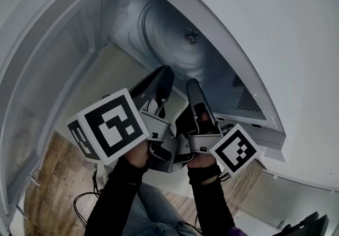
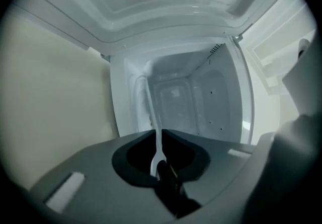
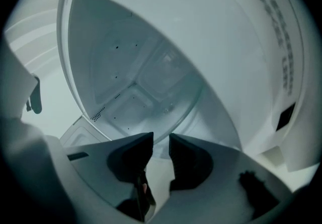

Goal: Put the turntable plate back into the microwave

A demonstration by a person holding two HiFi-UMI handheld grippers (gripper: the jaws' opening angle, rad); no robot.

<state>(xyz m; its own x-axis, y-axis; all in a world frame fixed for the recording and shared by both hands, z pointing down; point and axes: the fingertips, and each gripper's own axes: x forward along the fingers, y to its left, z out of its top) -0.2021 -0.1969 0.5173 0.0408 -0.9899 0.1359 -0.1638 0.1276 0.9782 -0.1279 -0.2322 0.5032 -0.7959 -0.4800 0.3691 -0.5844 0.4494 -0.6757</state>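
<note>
Plate (image 1: 172, 38) of round clear glass sits in the white microwave (image 1: 265, 23); left gripper (image 2: 158, 135) pinches its thin rim, right gripper (image 3: 161, 140) stands parted.

No writing legible, rows of print on the microwave panel (image 3: 287, 42) right of the right claw (image 3: 161, 140) too blurred, cube markers (image 1: 114, 123) only black-and-white patterns

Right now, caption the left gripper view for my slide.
Left claw grips the glass turntable plate edge-on at the mouth of the open microwave.
</note>
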